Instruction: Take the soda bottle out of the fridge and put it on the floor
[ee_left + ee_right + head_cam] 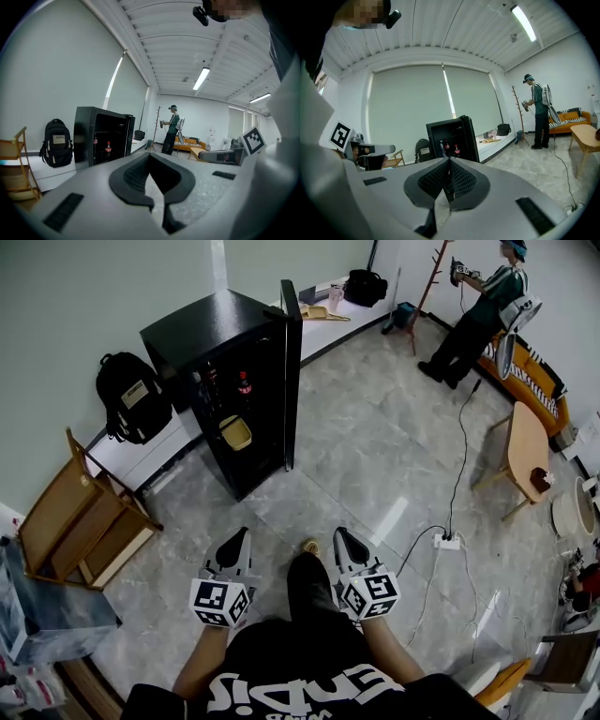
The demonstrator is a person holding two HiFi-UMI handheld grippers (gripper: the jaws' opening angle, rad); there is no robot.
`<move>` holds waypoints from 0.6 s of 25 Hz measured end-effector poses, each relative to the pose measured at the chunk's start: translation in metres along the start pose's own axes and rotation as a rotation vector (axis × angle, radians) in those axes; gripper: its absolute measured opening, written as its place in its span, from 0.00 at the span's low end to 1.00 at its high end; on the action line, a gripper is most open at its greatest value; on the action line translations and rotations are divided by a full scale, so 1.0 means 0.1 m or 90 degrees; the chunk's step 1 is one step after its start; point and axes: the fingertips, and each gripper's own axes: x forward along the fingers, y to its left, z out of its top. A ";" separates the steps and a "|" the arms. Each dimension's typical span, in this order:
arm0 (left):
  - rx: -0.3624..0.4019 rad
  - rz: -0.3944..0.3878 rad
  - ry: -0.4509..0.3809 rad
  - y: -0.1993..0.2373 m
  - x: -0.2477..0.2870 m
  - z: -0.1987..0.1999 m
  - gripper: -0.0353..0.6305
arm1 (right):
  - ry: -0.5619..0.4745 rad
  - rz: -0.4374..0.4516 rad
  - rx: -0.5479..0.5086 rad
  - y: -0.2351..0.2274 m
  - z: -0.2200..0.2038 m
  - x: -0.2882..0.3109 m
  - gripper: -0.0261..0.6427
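Note:
A black mini fridge [211,334] stands on the floor ahead with its door [292,371] swung open. Inside, a soda bottle [244,385] with a red label stands on an upper shelf, and a yellow container [234,433] sits below it. The bottle [108,149] shows small in the left gripper view; in the right gripper view two red-labelled bottles [456,150] stand side by side. My left gripper [236,542] and right gripper [344,540] are held low near my body, well short of the fridge. Both are shut with nothing between the jaws.
A black backpack [131,395] leans on the wall left of the fridge. A wooden chair [84,521] stands at the left. A power strip with its cable [448,542] lies on the floor at the right, near a wooden table [527,451]. A person [478,315] stands at the far right.

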 end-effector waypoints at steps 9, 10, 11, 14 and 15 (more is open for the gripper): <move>-0.013 0.025 -0.007 0.46 0.91 0.32 0.06 | 0.001 0.027 -0.003 -0.44 0.49 1.00 0.07; -0.013 0.030 -0.008 0.50 1.03 0.37 0.06 | 0.001 0.032 -0.006 -0.51 0.55 1.11 0.07; -0.014 0.037 -0.010 0.54 1.14 0.42 0.06 | 0.004 0.035 -0.008 -0.58 0.59 1.21 0.07; -0.017 0.053 -0.016 0.62 1.47 0.56 0.06 | 0.009 0.042 -0.007 -0.84 0.72 1.50 0.07; -0.016 0.057 -0.019 0.65 1.58 0.60 0.06 | 0.009 0.045 -0.007 -0.92 0.77 1.60 0.07</move>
